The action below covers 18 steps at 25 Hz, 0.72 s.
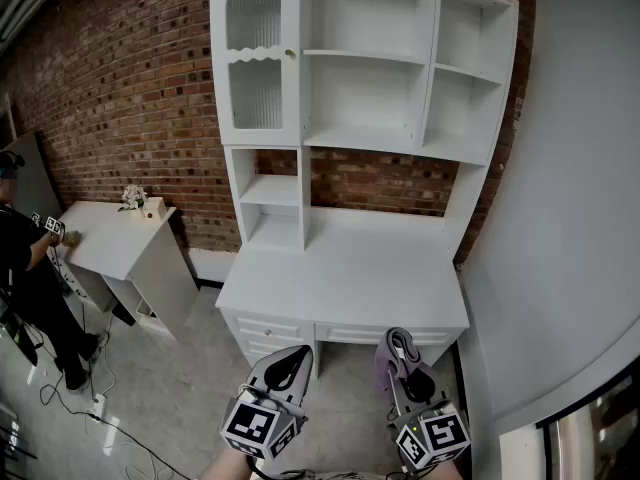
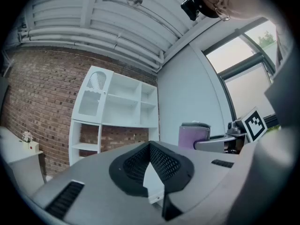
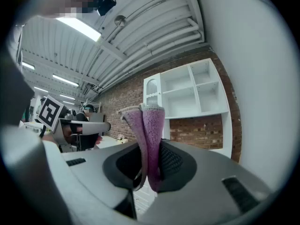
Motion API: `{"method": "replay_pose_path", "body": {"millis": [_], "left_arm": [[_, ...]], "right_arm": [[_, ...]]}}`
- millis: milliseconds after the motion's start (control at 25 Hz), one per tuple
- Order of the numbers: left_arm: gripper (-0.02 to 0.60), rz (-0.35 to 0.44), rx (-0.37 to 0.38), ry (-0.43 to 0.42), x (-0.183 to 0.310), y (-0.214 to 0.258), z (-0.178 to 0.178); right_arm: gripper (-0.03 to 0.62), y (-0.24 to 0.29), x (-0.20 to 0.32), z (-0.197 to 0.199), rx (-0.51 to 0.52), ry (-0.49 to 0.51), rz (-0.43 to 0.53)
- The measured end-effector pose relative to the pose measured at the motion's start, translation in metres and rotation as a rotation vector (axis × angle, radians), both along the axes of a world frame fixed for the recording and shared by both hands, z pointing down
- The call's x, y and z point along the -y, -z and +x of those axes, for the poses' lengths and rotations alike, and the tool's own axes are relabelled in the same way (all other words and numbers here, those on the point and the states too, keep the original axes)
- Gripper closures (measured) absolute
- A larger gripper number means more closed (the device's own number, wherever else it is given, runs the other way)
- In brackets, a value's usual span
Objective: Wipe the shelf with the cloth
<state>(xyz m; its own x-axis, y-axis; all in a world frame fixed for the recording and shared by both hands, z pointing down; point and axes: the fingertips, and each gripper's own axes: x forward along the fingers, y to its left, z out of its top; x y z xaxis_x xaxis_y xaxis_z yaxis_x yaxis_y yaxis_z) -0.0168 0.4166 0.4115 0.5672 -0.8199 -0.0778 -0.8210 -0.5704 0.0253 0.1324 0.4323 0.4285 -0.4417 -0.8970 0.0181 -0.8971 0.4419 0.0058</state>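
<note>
A white shelf unit (image 1: 365, 98) stands on a white desk (image 1: 350, 268) against the brick wall, ahead of both grippers. A purple cloth (image 1: 384, 366) hangs folded from my right gripper (image 1: 400, 346), which is shut on it, low in the head view before the desk's front edge. In the right gripper view the cloth (image 3: 151, 139) sticks up between the jaws, with the shelf unit (image 3: 192, 90) beyond. My left gripper (image 1: 293, 360) is beside it, shut with nothing held. The left gripper view shows the same cloth (image 2: 192, 136) at right and the shelf unit (image 2: 117, 109) far off.
A small white side table (image 1: 110, 243) with a flower pot (image 1: 133, 198) stands left of the desk. A person (image 1: 25, 268) stands at the far left. Cables (image 1: 90, 398) lie on the floor. A grey wall (image 1: 580, 218) closes the right side.
</note>
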Motion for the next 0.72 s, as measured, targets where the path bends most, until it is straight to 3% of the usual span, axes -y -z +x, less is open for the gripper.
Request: {"method": "replay_pose_path", "body": {"millis": [720], "left_arm": [[0.568,-0.039,0.038,-0.033,0.02,-0.018,-0.022]], "right_arm": [[0.522,-0.012,0.016,-0.022,0.003,-0.026,-0.062]]}}
